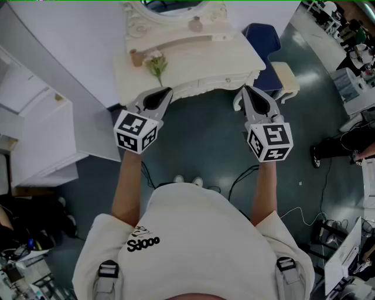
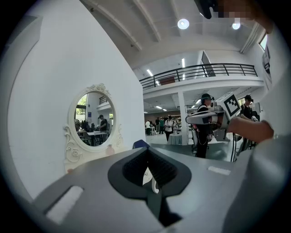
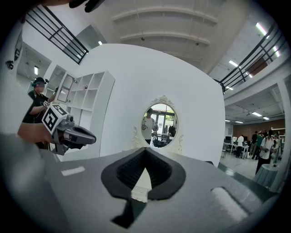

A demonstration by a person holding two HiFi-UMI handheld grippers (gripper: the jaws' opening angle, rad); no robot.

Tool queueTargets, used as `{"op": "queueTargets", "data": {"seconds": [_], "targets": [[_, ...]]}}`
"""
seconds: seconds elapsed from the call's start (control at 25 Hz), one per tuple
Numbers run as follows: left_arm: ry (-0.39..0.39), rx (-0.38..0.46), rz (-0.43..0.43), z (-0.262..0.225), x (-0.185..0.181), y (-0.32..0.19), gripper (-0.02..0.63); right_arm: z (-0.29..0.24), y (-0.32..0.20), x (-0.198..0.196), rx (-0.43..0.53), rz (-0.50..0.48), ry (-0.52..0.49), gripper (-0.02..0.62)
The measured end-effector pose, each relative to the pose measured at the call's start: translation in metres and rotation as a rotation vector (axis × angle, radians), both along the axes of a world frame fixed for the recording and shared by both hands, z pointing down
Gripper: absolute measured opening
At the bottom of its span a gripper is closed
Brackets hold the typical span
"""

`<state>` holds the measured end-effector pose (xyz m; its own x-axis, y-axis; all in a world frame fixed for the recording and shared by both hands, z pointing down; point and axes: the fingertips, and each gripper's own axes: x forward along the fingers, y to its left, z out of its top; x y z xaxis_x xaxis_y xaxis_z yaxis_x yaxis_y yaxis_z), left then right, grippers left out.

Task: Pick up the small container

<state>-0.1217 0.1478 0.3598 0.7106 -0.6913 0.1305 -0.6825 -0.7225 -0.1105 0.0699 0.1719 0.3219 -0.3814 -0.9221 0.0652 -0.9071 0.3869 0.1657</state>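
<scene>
Container [image 1: 136, 57], likely the small jar by the flower [image 1: 156, 64], sits untouched on the table [image 1: 205, 55]. My left gripper [image 1: 168, 91] and right gripper [image 1: 245, 88] hover short of it, jaws closed, empty. Reach, grasp and lift all remain.

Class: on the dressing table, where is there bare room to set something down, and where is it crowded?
Bare: the right half of the dressing table top, between the flowers and the right edge, in front of the mirror ledge. Crowded: the left end, where the small container stands beside the flowers. A bottle sits on the ledge.
</scene>
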Motion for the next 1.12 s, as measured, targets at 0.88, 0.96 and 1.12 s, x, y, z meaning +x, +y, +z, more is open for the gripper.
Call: {"op": "queueTargets", "data": {"seconds": [0.88,0.96,1.12], "targets": [[0.024,-0.018,-0.05,0.005,0.035,-0.046,0.018,0.018,-0.055,0.025,-0.028,-0.115,-0.06,0.002],[0.022,-0.02,-0.052,0.008,0.041,-0.06,0.018,0.022,-0.068,0.028,-0.042,-0.132,-0.069,0.002],[0.01,-0.032,-0.045,0.017,0.054,-0.093,0.018,0.033,-0.099,0.041,-0.072,-0.126,-0.075,0.002]]}}
